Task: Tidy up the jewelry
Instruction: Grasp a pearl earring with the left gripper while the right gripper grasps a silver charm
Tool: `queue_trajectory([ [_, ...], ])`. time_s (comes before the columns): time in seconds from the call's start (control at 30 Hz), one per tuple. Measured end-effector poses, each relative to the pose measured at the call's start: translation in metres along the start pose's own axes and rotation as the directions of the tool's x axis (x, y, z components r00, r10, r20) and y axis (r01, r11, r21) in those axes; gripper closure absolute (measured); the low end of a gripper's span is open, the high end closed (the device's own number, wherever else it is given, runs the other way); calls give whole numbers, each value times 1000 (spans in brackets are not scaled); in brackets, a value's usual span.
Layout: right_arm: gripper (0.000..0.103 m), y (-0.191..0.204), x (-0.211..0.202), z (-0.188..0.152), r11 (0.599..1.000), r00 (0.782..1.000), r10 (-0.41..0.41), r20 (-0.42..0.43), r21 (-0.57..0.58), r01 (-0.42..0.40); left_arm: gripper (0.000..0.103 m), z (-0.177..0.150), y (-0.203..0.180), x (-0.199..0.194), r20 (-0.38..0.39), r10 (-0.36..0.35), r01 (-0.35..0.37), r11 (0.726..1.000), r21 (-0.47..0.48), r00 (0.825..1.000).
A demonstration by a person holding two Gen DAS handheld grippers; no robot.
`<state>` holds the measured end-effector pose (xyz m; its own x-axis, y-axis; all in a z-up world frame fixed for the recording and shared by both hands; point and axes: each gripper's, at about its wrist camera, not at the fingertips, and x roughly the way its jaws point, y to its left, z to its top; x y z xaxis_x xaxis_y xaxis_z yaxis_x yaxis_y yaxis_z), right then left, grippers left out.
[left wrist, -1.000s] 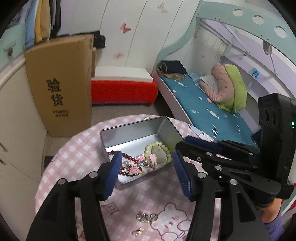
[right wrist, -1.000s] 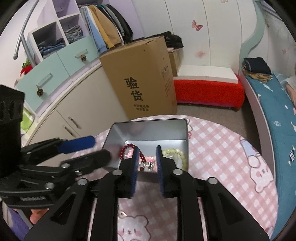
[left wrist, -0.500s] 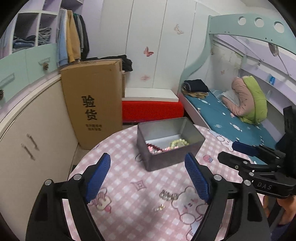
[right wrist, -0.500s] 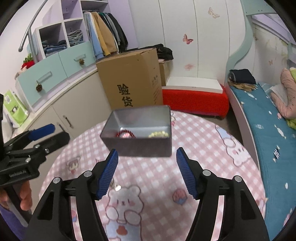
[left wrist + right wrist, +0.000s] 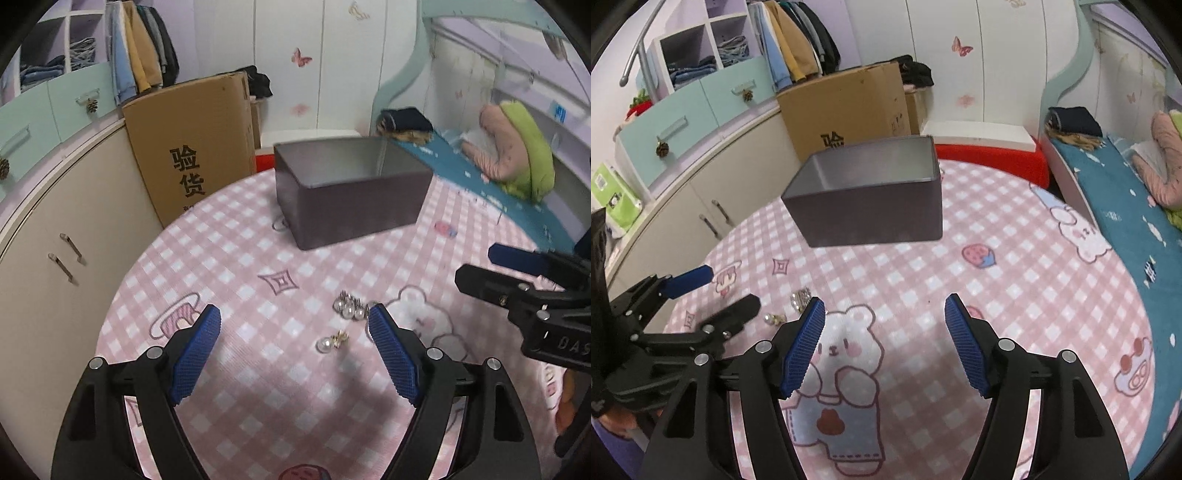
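Pick-up step: left claw (image 5: 293,325) spread wide, empty, above pearl earring (image 5: 331,342); right claw (image 5: 884,314) empty, jaws just parting. Next: earring pinched, carried to tin (image 5: 354,218).

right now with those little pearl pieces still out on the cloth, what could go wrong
The single pearl earring is tiny and round; the open left gripper could nudge it so it rolls on the tablecloth. The pearl cluster lies right by one pad and may get pushed aside. The tin has tall walls to clear.

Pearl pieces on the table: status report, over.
Left gripper and right gripper open, empty. Pearl cluster and single pearl piece loose on tablecloth, outside metal tin. Nothing in the way.
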<state>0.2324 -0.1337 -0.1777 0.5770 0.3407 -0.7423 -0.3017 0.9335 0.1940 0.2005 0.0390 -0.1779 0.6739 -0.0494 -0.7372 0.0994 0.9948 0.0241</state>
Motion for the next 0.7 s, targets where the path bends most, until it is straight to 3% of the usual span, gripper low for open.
queue_trajectory([
  [0.27, 37, 2, 13, -3, 1000, 999, 9, -32, -4, -9, 25, -11, -7, 13, -40, 13, -11, 999, 38, 999],
  [0.33, 37, 4, 15, -3, 1000, 999, 12, -35, -6, -12, 32, -13, -6, 15, -50, 9, -8, 999, 36, 999],
  [0.4, 37, 5, 17, -3, 1000, 999, 15, -40, -9, -16, 50, -13, -4, 19, -73, -16, 17, 1000, 22, 997],
  [0.57, 37, 10, 22, -2, 1000, 999, 18, -51, -16, -19, 53, -16, -6, 25, -84, -37, 40, 999, 35, 996],
  [0.7, 37, 14, 27, -4, 999, 998, 19, -62, -25, -20, 67, -15, -7, 25, -77, -54, 57, 997, 44, 996],
])
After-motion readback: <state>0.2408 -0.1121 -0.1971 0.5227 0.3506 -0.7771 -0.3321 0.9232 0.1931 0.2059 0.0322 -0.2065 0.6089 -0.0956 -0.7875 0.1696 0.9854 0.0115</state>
